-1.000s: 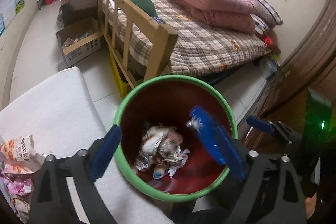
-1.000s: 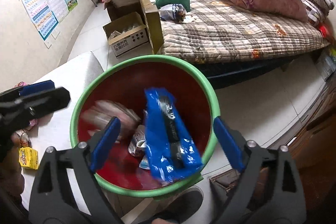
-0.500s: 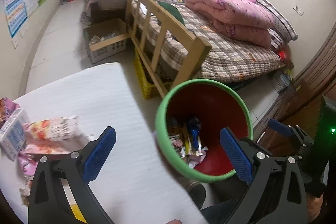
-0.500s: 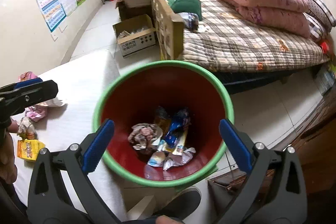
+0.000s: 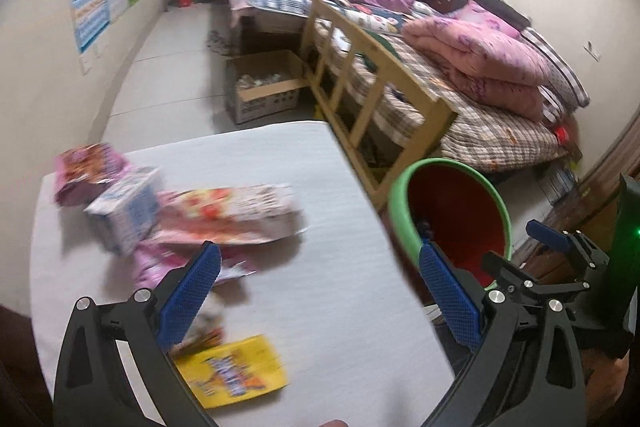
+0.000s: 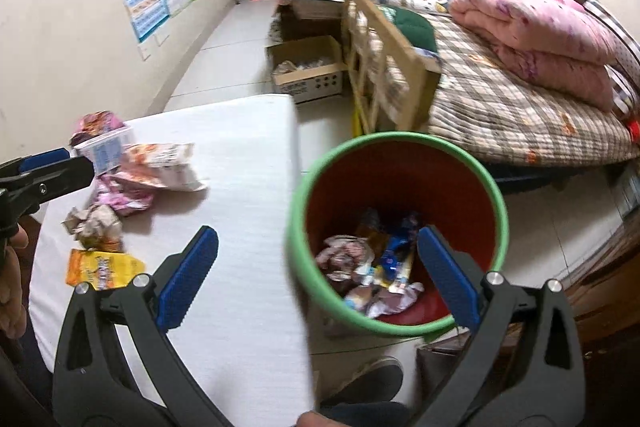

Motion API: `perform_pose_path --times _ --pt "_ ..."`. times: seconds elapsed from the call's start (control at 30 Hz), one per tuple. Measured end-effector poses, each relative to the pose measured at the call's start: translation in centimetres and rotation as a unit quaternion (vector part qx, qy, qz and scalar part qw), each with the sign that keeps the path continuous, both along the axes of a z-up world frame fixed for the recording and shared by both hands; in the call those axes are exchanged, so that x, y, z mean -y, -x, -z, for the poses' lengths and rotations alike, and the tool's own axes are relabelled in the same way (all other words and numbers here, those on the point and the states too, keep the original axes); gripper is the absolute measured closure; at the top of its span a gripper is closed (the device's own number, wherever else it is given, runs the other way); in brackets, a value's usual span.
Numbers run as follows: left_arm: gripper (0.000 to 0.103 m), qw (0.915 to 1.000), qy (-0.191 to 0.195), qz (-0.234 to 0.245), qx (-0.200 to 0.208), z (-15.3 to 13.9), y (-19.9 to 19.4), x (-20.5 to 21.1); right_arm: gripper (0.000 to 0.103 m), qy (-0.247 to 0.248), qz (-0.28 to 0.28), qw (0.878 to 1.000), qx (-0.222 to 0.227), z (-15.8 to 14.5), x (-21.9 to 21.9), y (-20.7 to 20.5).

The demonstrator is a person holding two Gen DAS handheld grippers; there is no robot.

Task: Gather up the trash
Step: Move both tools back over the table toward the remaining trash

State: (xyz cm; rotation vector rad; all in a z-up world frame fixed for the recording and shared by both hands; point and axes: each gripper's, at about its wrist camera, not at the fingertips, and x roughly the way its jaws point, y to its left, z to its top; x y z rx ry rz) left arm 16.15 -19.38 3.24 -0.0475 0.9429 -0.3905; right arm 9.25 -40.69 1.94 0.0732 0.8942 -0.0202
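Green-rimmed and red inside, the bin (image 6: 396, 231) stands on the floor just beside the white table (image 6: 248, 211), its round mouth facing up. Crumpled wrappers (image 6: 372, 267) lie heaped at its bottom, one blue and one yellow among them.

More trash is spread on the table. A yellow packet (image 5: 232, 371) lies flat near the front edge, its long axis running across the table; its printing is too blurred to read. Behind it a long white and red snack bag (image 5: 236, 215) lies on its side, pointing toward the bin, beside a white and blue carton (image 5: 126, 215) and pink wrappers (image 5: 86, 167). No brand or writing is legible on any of them.

Both grippers have just been opening. The left gripper (image 5: 320, 291) hangs over the table with jaws spread and nothing between them. The right gripper (image 6: 318, 275) hangs over the table edge and bin rim, jaws likewise spread and empty.
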Motion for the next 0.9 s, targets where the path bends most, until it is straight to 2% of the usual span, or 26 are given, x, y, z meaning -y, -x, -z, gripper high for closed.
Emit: perform_pose_path --times 0.4,0.63,0.9 --pt "0.008 0.9950 0.008 -0.099 -0.006 0.5 2.0 -13.7 0.005 0.013 -0.078 0.997 0.006 -1.0 -10.0 -1.6" --pt "0.008 0.9913 0.015 -0.131 -0.006 1.0 2.0 -18.2 0.005 0.020 -0.112 0.994 0.002 -0.7 -14.1 -2.7" --pt "0.008 0.9872 0.023 -0.158 -0.012 2.0 -0.4 -21.0 0.005 0.025 -0.121 0.992 -0.006 0.2 -15.8 -4.9"
